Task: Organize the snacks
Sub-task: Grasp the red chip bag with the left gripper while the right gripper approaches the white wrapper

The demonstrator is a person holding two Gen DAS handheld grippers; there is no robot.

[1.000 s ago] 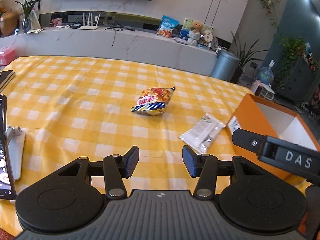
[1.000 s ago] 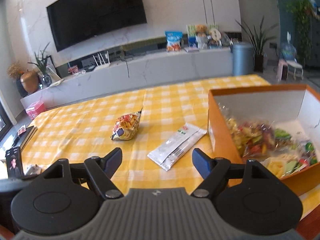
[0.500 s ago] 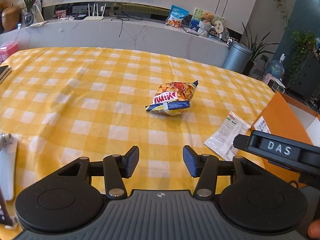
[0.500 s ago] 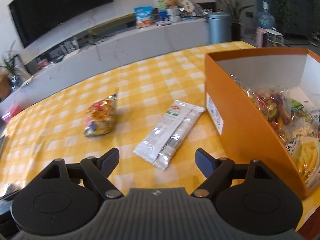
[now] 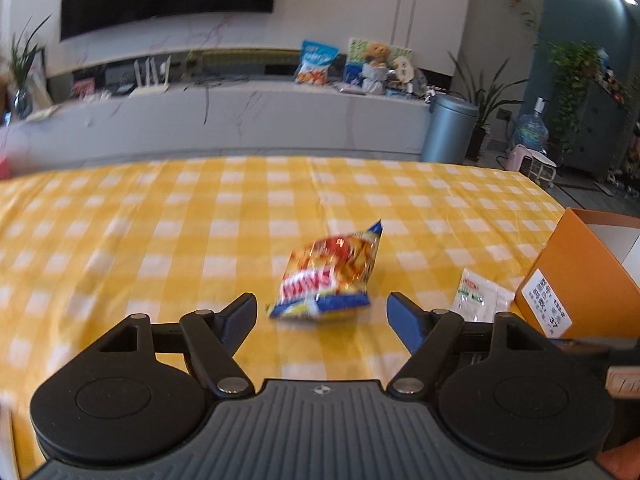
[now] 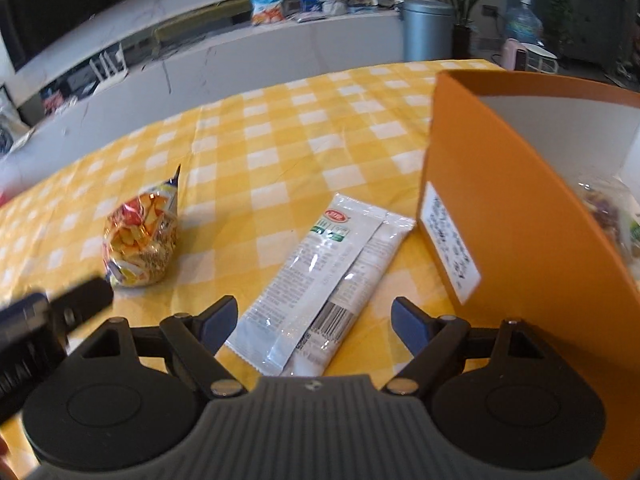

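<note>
Yellow-and-white checked cloth covers the surface (image 5: 168, 232), and two snacks lie loose on it beside a tall orange cardboard box (image 6: 520, 216) with a white lining. The left gripper (image 5: 322, 314) has its jaws spread wide and empty, with the small crinkly red-and-yellow chip bag (image 5: 330, 276) lying just ahead between the blue fingertips (image 5: 404, 320), apparently not touched. The right gripper (image 6: 312, 320) is likewise wide apart and holds nothing; the flat silver-white foil sachet (image 6: 320, 280) lies lengthwise between its jaws, its far corner just beside the box's labelled wall. Inside the box, at the right edge of the right wrist view, clear packets of mixed snacks (image 6: 608, 212) are already in place.

Both hands look set for a pick, and the risks differ. The puffy bag is slick and air-filled, so a pinch low on its rounded side could squirt it forward across the cloth. The sachet lies thin and flat, so jaws closing above it may catch only cloth, wrinkling it and dragging the chip bag along. The box wall stands tall and near the right gripper; lifting the sachet without enough height could knock the rim and shove the box.
</note>
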